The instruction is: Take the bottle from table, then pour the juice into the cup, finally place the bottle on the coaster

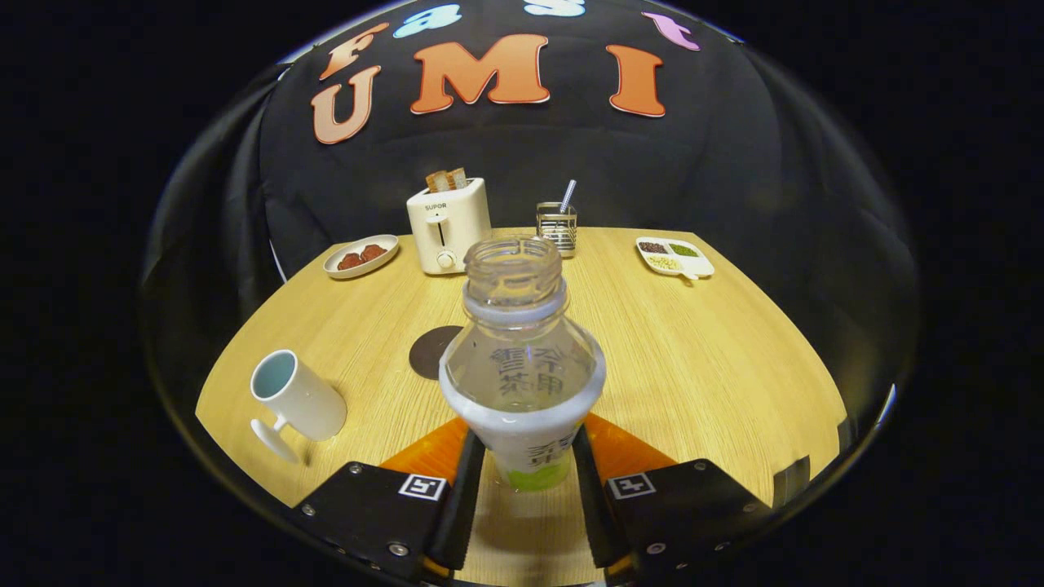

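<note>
A clear uncapped bottle (pixel 522 367) with a white and green label stands upright between my fingers, and my gripper (pixel 526 469) is shut on the bottle's lower body. Whether its base rests on the table or hangs just above it I cannot tell. A white cup (pixel 298 399) with a pale blue inside stands to the left of the fingers, its handle toward me. A dark round coaster (pixel 432 352) lies flat just behind the bottle on its left, partly hidden by it.
On the wooden table (pixel 693 367), along the far edge, stand a white toaster (pixel 449 224) with toast, a plate of brown food (pixel 360 255), a wire holder (pixel 557 225) with a straw and a divided snack dish (pixel 674 256).
</note>
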{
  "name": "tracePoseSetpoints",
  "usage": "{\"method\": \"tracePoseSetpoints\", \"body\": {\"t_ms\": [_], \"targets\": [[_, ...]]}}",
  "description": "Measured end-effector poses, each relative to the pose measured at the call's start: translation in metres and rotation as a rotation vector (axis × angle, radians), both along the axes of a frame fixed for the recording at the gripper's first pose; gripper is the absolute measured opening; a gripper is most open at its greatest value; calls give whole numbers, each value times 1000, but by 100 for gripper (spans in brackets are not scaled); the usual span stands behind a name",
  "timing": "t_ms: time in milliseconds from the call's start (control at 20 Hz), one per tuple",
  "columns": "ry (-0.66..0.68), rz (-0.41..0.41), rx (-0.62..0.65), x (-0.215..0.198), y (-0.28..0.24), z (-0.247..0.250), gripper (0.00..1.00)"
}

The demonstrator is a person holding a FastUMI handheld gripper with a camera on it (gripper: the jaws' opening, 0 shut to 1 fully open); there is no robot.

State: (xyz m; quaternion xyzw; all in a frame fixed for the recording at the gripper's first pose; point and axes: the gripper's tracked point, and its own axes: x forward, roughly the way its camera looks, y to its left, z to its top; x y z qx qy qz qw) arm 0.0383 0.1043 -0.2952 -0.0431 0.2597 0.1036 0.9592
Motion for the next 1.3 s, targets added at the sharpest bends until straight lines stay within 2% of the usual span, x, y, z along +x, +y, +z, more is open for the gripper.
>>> {"method": "tracePoseSetpoints", "body": {"t_ms": [100, 250, 400, 650, 950, 1150, 1300], "targets": [[-11, 22, 15, -3, 11, 12, 57], [-32, 45, -55, -5, 20, 28, 57], [-68, 70, -194, -5, 27, 42, 57], [-133, 172, -439, -6, 53, 58, 58], [-199, 243, -616, 1, 87, 66, 57], [-256, 291, -795, 13, 105, 67, 57], [-266, 334, -879, 12, 119, 58, 57]]}}
